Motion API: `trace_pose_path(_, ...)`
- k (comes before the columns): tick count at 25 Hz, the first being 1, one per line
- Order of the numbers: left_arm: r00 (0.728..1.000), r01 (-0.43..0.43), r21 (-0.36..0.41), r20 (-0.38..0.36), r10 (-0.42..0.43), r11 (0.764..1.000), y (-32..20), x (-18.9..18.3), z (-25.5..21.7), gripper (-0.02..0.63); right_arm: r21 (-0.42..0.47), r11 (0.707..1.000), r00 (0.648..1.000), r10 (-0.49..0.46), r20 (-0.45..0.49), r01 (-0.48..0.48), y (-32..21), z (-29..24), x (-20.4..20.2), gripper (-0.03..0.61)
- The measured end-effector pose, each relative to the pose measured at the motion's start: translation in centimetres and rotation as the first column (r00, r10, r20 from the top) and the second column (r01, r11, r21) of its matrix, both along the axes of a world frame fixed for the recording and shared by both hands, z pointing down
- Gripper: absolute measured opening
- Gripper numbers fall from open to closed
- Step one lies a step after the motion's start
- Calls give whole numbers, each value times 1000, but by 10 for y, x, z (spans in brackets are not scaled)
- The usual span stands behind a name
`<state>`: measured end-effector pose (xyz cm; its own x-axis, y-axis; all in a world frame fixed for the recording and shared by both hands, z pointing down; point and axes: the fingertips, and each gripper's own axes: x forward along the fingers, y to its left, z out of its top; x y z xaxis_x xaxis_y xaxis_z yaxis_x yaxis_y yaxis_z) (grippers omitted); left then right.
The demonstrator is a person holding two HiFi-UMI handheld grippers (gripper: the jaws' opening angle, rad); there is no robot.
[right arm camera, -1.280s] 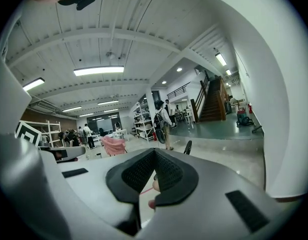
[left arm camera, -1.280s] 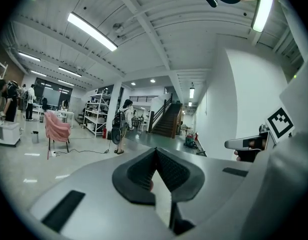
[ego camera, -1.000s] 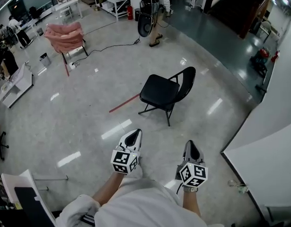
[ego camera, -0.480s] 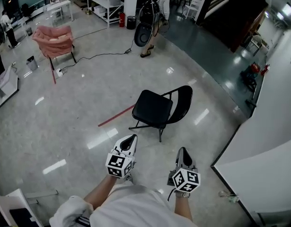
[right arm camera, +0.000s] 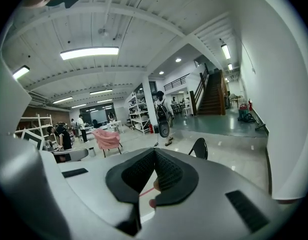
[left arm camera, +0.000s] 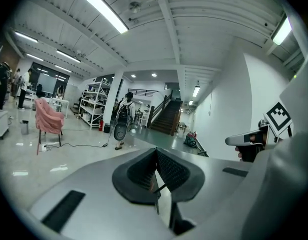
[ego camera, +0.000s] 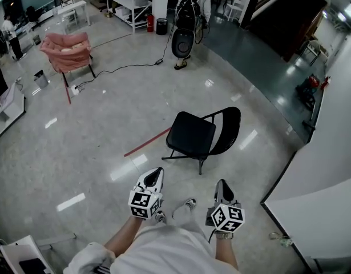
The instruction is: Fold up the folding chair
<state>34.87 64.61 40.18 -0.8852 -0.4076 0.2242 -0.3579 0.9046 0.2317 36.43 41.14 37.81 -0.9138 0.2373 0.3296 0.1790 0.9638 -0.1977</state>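
A black folding chair (ego camera: 202, 135) stands unfolded on the glossy floor, seat toward me, backrest at the right. In the right gripper view only its backrest (right arm camera: 199, 147) shows above the jaws. My left gripper (ego camera: 154, 178) hangs shut and empty in front of the chair, a short way from its seat. My right gripper (ego camera: 222, 190) is also shut and empty, level with the left one and below the backrest. In the left gripper view the left gripper (left arm camera: 156, 152) has its tips touching, and the right gripper's marker cube (left arm camera: 277, 118) shows at the right edge.
A red tape strip (ego camera: 146, 142) lies on the floor left of the chair. A pink armchair (ego camera: 65, 44) and a cable (ego camera: 125, 68) are farther back left. A person with a backpack (ego camera: 190, 13) stands beyond. A white wall panel (ego camera: 315, 198) rises at the right.
The chair sits nearer to both grippers in the head view than a second ago. The person with the backpack has shifted slightly. Both grippers stay shut.
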Motion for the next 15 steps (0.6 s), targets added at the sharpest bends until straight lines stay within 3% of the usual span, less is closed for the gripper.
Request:
trace_pose_path(7, 998, 65, -23, -16, -66, 998, 9, -32, 2, 11, -6, 1000, 1000, -27, -11, 27, -2, 10, -50, 3)
trace_pose_path(15, 995, 99, -90, 2, -99, 991, -11, -110, -8, 11, -50, 996, 997, -76, -20, 75, -18, 26, -140, 3)
